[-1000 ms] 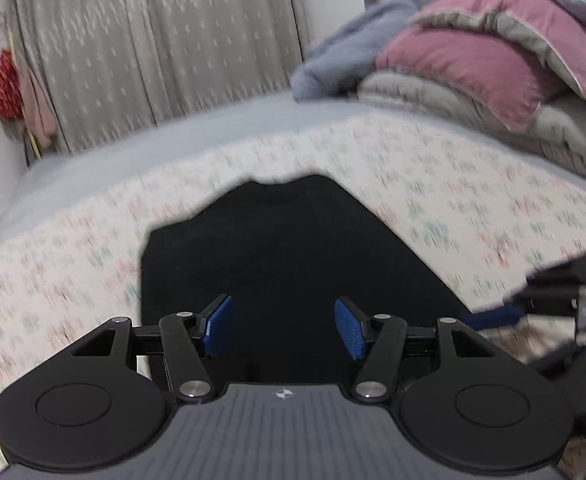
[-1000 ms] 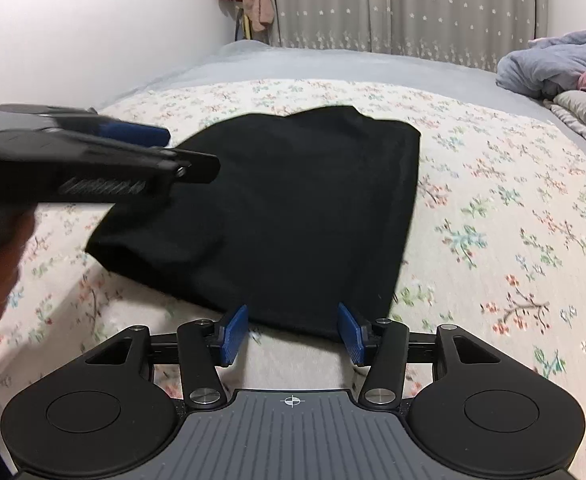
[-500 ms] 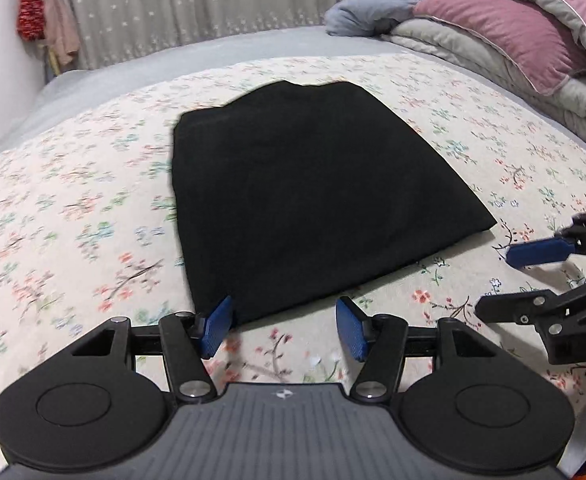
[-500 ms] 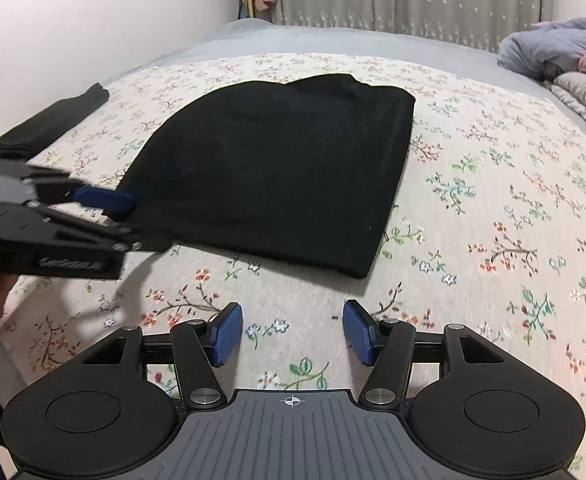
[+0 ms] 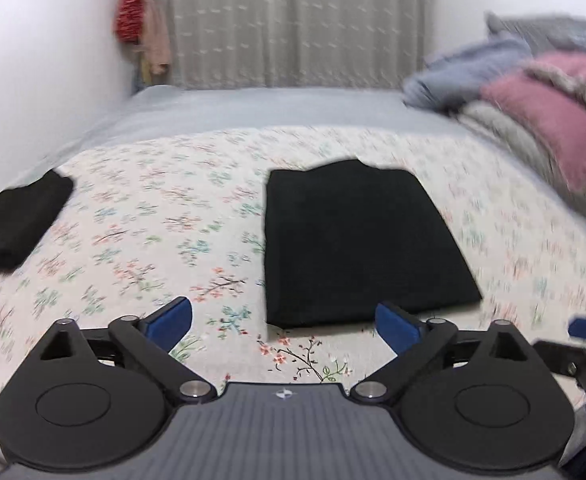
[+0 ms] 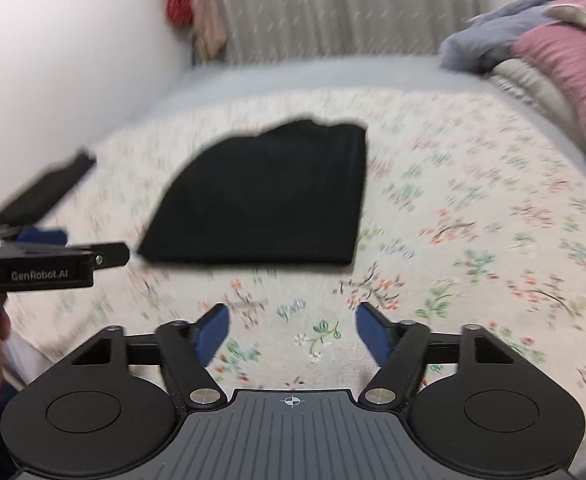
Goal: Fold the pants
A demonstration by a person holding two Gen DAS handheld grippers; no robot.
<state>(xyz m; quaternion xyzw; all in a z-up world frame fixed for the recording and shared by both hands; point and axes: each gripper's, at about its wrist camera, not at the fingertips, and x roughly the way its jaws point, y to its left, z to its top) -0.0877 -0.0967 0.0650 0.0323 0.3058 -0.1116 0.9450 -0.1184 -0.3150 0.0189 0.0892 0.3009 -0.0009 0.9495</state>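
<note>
**A:** What are you working over?

**B:** You have a bed covered with a floral sheet, cream with small pink and green sprigs. Going from left to right in your left wrist view: a white wall, then a red item hanging with a pink cloth in the corner, a grey patterned curtain across the back, and a heap of bedding at the right, blue-grey over pink and grey. A plain grey strip of bed runs below the curtain. At the far left edge another dark garment lies on the sheet.

**A:** And the pants?

**B:** Your folded black pants lie flat in the middle of the sheet, a compact, roughly rectangular bundle. Its long axis runs away from you towards the curtain; the near edge is straight, the far edge slightly bumpy.

**A:** The grippers?

**B:** Your left gripper has its jaws opening, spread wide, nothing between them; the pants' near edge sits just beyond its tips. Your right gripper is also opening and empty, over bare sheet, with the pants lying clear ahead.
</note>
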